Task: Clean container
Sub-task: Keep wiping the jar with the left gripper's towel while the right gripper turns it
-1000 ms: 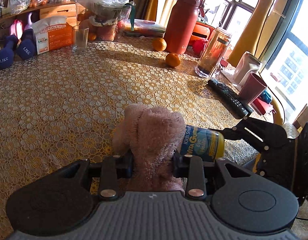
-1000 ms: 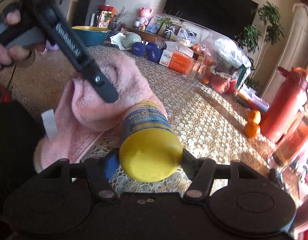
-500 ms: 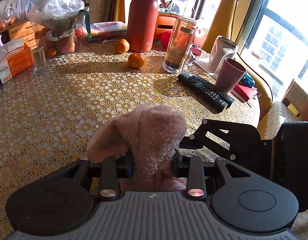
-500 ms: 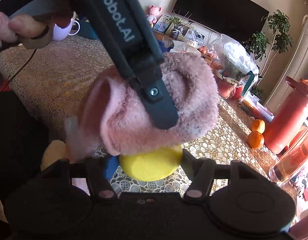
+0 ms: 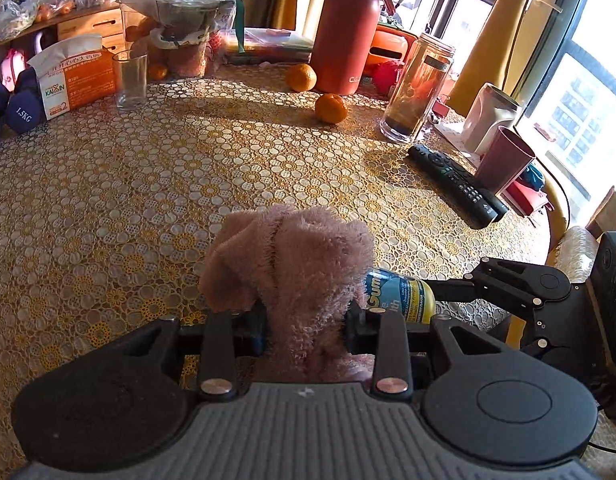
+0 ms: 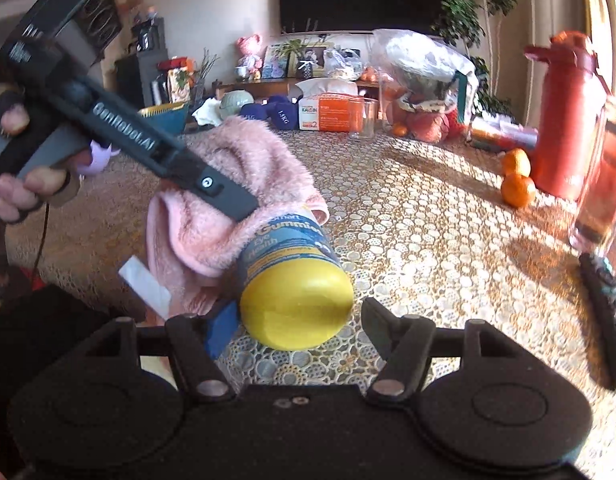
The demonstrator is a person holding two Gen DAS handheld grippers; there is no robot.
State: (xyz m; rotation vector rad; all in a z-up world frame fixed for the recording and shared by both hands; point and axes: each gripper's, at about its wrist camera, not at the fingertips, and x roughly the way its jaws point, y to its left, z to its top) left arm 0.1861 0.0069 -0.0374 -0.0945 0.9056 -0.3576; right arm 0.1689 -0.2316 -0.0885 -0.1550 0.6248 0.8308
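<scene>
A pink fluffy cloth (image 5: 291, 256) is pinched in my left gripper (image 5: 303, 320), which is shut on it. The cloth presses on the far end of a blue-labelled vitamin bottle (image 5: 400, 296) with a yellow cap (image 6: 295, 308). That bottle lies between the fingers of my right gripper (image 6: 295, 314), whose jaws are opening: the blue left pad still touches the cap, while the right finger stands clear of it. In the right wrist view the cloth (image 6: 211, 224) drapes over the bottle's far end, and a hand holds the left gripper's handle at the left edge.
On the patterned table (image 5: 147, 184) stand a red flask (image 5: 344, 28), a glass jar (image 5: 418, 88), a tumbler (image 5: 130, 80), a tissue box (image 5: 75, 76) and a maroon cup (image 5: 504, 160). Two oranges (image 5: 331, 108), a remote (image 5: 456, 184) and dumbbells (image 5: 23, 108) lie around.
The right jaws, earlier tight on the yellow cap, have spread and the right finger has left it. The cloth slid from over the cap back to the bottle's far end.
</scene>
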